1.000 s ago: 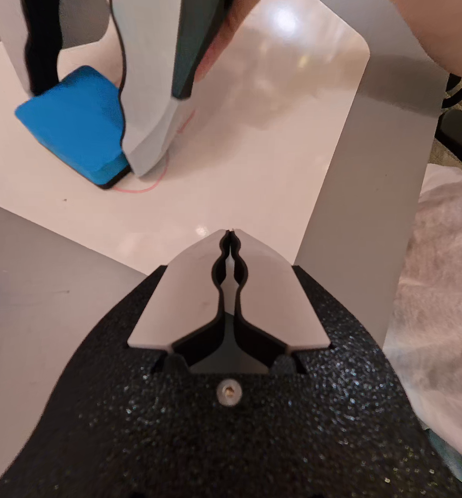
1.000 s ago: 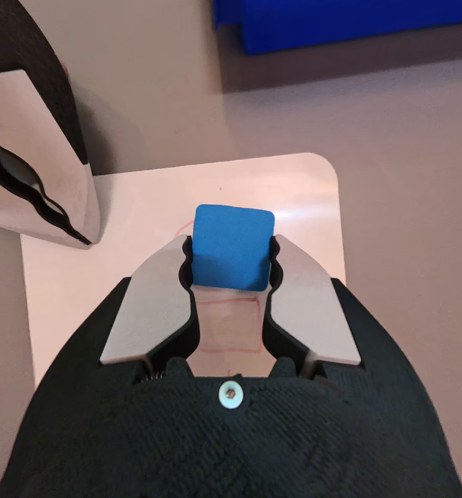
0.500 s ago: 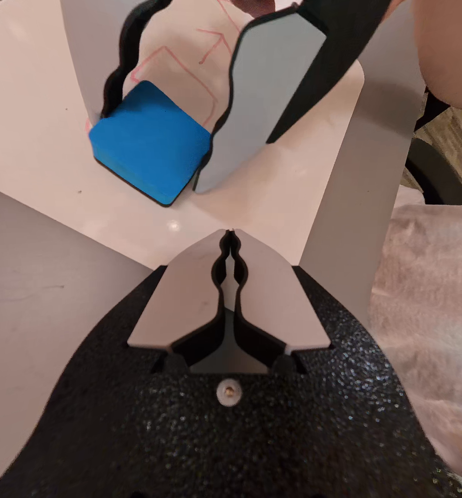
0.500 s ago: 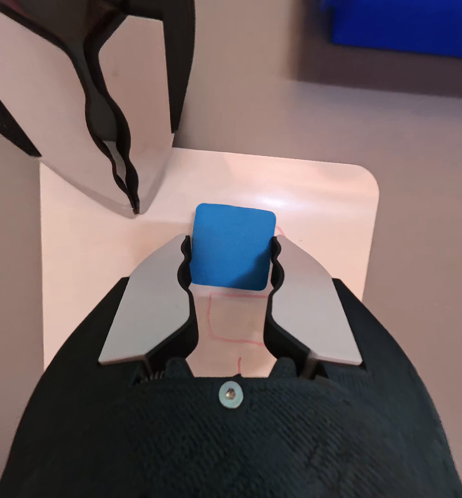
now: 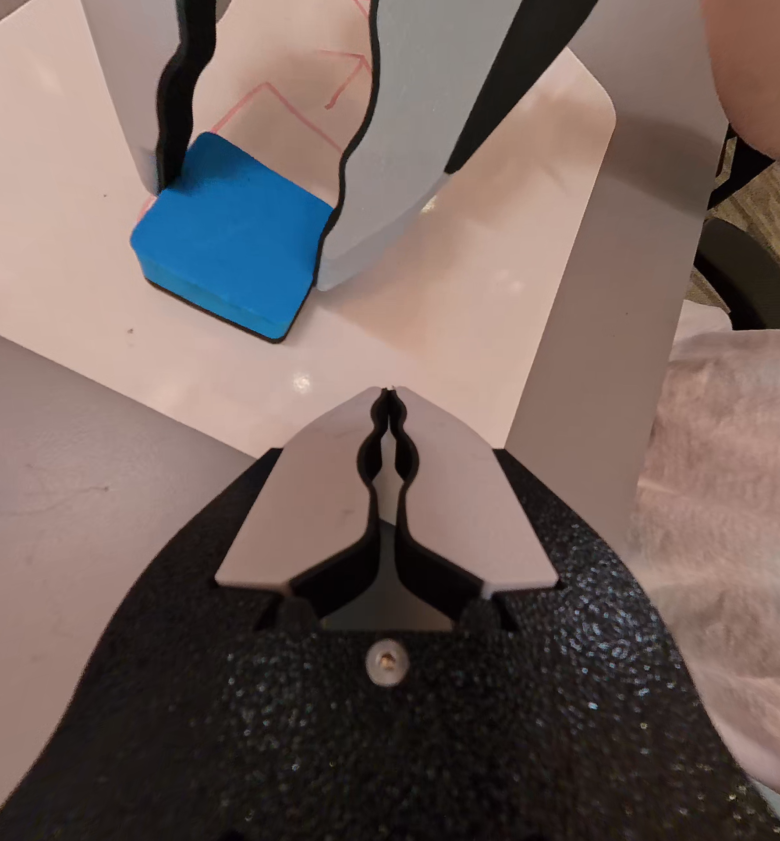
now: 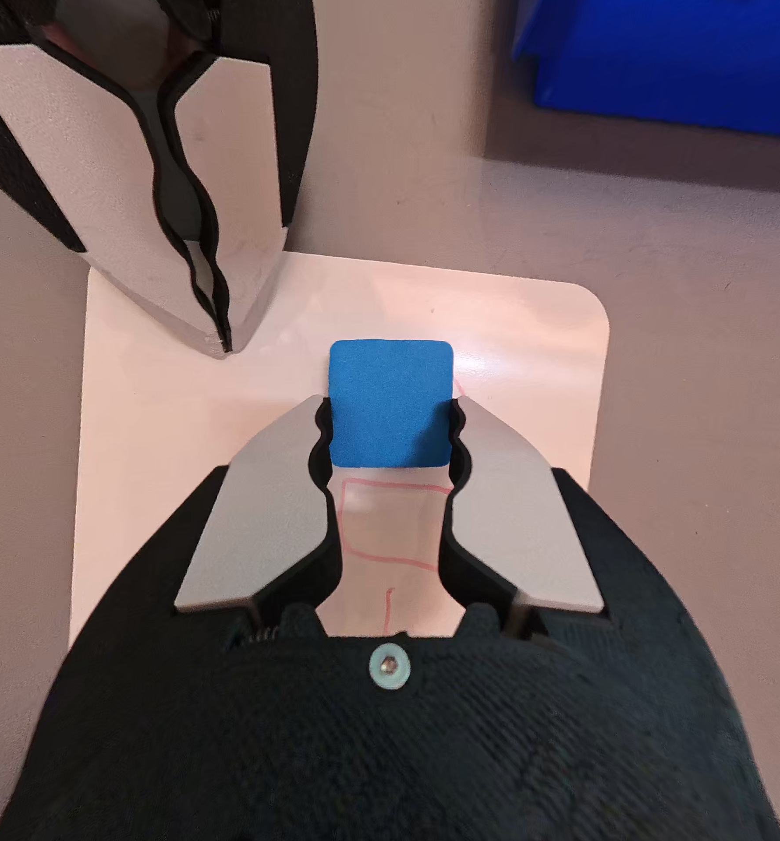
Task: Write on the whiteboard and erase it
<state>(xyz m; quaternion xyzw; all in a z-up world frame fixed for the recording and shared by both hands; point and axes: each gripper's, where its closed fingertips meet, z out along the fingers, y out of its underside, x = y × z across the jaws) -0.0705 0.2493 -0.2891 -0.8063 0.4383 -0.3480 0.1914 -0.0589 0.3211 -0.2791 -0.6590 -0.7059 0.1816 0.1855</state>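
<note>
A white whiteboard lies flat on the table, with a red drawn square and other red lines on it. My right gripper is shut on a blue foam eraser and presses it flat on the board just beyond the square. In the left wrist view the eraser sits between the right gripper's fingers, with red lines behind it. My left gripper is shut and empty, with its tips on the whiteboard near its edge. It also shows in the right wrist view.
The grey table surrounds the board. A blue bin stands at the back right. In the left wrist view a person's pale pink clothing and a black chair lie beyond the table's edge.
The right gripper has slid the eraser across the board and turned, so more of the red drawing shows behind it. The left gripper stays shut near the board's edge.
</note>
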